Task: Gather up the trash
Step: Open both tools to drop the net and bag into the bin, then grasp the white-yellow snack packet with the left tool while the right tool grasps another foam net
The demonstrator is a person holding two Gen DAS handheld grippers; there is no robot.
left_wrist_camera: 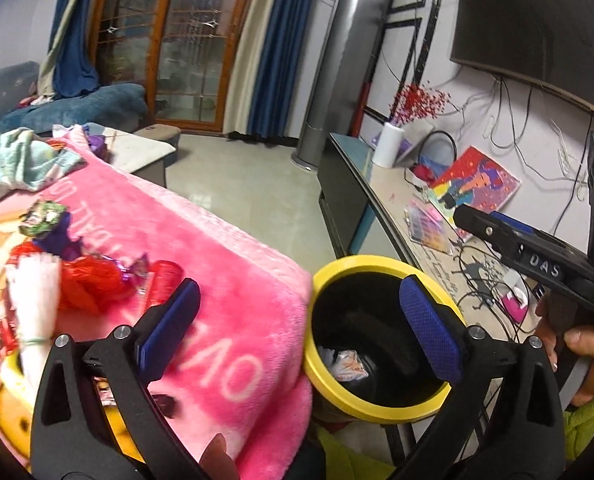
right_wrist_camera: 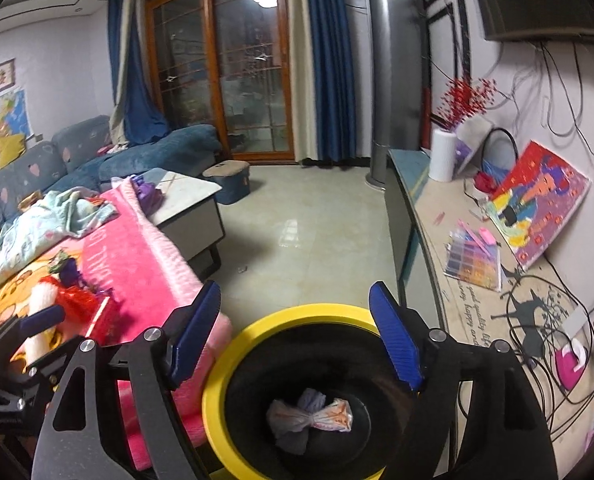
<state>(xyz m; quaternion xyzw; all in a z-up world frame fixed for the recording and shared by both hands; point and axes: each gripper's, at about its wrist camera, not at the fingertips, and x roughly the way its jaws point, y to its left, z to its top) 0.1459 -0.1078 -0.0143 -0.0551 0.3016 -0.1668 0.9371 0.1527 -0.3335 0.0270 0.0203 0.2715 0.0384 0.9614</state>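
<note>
Living room, pink blanket (left_wrist_camera: 233, 264) at left with wrappers (left_wrist_camera: 97, 276) heaped on its far left part, yellow-rimmed bin (right_wrist_camera: 233, 344) just beside its right edge. Left gripper (left_wrist_camera: 301, 328) spread wide, empty, spanning blanket edge and bin rim. Right gripper (right_wrist_camera: 297, 332) released, empty, over bin, bagged trash (right_wrist_camera: 309, 416) lying at bin bottom.

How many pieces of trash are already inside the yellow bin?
1 that I can see: a tied plastic bag lying at the bottom of the yellow bin. Smaller bits could be hidden under it or in the dark corners.
</note>
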